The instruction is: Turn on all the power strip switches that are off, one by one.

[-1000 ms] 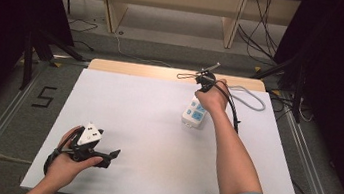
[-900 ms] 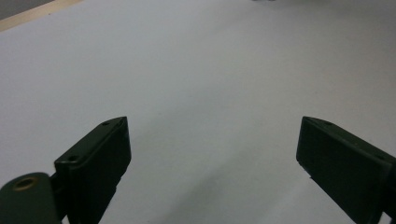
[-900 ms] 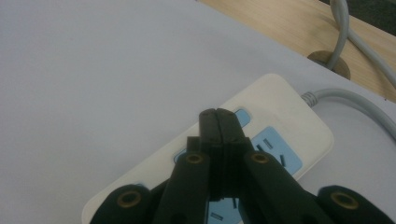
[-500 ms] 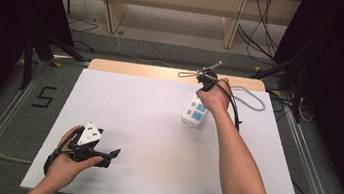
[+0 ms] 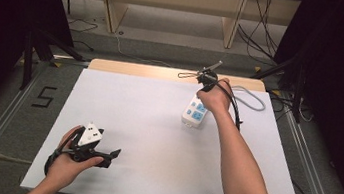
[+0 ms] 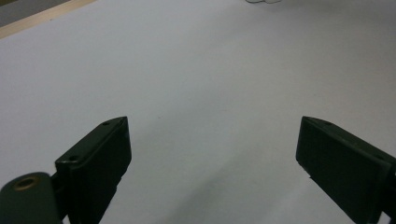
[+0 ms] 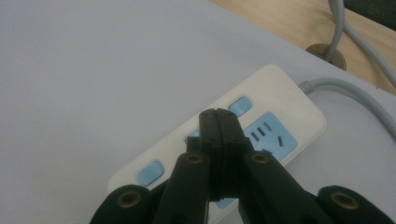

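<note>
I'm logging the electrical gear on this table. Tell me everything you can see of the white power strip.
The power strip is a white, rounded, plastic-looking bar lying flat on the white table, toward its far right. Its top carries light-blue socket faces with dark slots and small blue buttons. A grey cable leaves its far end and curves off toward the wooden edge. No plug is visible in the sockets on show. The right claw, jaws pressed together, sits over its middle; contact cannot be confirmed.

Right gripper [image 7: 218, 122] far forward on outstretched arm, jaws pressed together, left gripper [image 6: 212, 158] near, jaws wide apart
</note>
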Available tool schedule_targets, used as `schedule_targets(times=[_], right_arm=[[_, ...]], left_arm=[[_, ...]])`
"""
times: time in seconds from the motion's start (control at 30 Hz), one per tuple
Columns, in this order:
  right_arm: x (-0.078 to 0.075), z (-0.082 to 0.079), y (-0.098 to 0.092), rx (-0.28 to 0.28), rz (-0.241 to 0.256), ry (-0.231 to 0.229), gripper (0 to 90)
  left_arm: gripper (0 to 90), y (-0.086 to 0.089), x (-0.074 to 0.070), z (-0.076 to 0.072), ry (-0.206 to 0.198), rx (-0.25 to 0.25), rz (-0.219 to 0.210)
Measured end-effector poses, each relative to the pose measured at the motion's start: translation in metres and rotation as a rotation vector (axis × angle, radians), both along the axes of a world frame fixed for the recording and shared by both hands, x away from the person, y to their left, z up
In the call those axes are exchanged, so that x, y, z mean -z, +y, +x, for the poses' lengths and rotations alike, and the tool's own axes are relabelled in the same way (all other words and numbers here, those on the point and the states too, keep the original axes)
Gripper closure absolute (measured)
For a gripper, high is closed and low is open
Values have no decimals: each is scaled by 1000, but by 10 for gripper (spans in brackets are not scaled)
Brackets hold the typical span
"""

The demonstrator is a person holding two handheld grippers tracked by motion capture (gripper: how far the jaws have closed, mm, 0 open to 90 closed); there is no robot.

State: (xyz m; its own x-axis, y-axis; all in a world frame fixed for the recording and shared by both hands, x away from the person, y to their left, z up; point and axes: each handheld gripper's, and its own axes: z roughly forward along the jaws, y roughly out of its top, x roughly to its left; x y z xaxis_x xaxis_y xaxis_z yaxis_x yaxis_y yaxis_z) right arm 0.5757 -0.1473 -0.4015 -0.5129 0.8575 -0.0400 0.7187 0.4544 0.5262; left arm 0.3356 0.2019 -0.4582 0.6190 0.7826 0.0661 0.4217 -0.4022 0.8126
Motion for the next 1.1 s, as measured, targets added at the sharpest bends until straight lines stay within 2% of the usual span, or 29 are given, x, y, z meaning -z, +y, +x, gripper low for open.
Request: schedule_targets(times=[1.1], right_arm=[[9,-6,20,-51,-2,116,900]], left_arm=[[101,0,0,0,-2,5,2]])
